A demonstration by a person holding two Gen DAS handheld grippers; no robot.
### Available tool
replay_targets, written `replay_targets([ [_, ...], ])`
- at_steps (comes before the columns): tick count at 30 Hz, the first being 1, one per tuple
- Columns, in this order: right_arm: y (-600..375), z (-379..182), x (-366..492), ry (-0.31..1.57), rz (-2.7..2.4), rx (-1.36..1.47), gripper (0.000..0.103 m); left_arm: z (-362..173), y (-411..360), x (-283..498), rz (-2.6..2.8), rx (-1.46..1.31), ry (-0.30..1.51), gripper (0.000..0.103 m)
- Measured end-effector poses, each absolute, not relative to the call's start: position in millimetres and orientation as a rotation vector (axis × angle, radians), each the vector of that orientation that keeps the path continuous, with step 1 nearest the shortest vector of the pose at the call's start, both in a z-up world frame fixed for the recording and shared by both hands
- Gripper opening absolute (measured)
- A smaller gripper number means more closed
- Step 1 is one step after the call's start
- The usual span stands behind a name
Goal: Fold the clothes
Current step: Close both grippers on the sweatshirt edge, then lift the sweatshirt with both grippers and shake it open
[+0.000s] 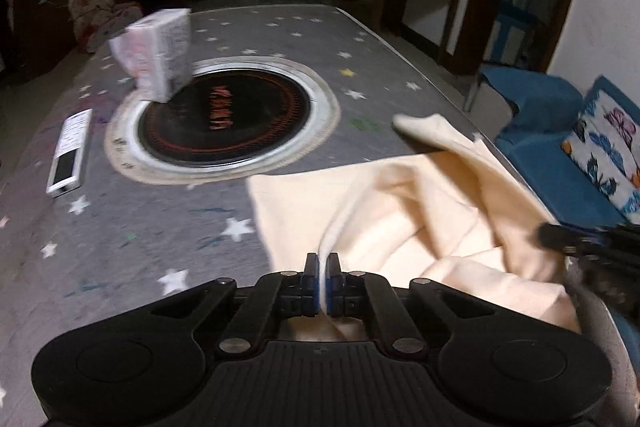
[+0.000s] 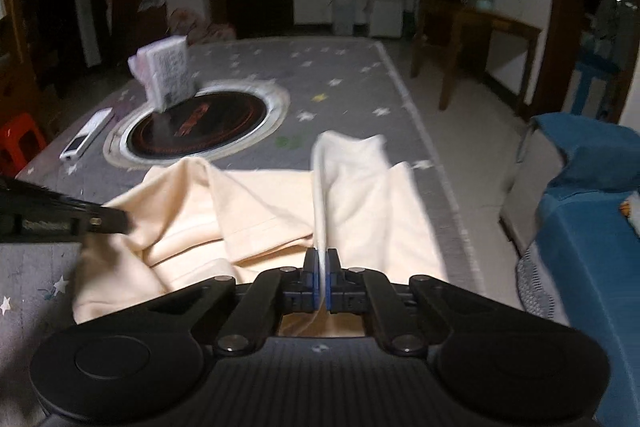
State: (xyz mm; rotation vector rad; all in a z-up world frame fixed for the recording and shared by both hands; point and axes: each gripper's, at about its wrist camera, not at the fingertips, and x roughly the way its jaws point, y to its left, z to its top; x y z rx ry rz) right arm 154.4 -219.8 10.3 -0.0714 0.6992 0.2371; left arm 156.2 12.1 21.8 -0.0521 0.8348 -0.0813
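My left gripper (image 1: pixel 323 263) clamped tight on edge of cream cotton garment (image 1: pixel 400 211); my right gripper (image 2: pixel 321 259) pinching another edge same way. Garment bunched at near end of grey star-print worktop (image 1: pixel 160 227), partly lifted. Risk: thin fold slips from pads if I pull apart too hard; slack middle may crease fold.

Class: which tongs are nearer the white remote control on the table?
Left. The left tongs grip the cream garment nearer the remote control; the right tongs grip its far side.
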Motion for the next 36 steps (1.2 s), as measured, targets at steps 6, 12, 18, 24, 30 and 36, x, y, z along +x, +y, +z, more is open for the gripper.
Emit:
replay_targets([
  [6, -249, 30, 109, 0.631, 0.183, -0.069, 0.002, 42, 45, 112, -0.058, -0.088, 0.777, 0.003],
  [12, -270, 42, 51, 0.616, 0.165, -0.091, 0.002, 52, 75, 57, -0.055, -0.104, 0.757, 0.003],
  [18, -280, 29, 5, 0.751, 0.227, -0.073, 0.002, 35, 103, 9, -0.037, -0.113, 0.835, 0.003],
  [24, -276, 18, -24, 0.875, 0.325, -0.099, 0.008, 19, 115, -21, -0.013, -0.084, 0.914, 0.003],
  [30, -268, 46, -17, 0.779, 0.359, -0.145, 0.017, 19, 122, -41, 0.001, -0.071, 0.917, 0.003],
  [36, -221, 29, 33, 0.751, 0.449, -0.213, 0.029, 12, 130, -60, 0.025, -0.077, 0.962, 0.003],
])
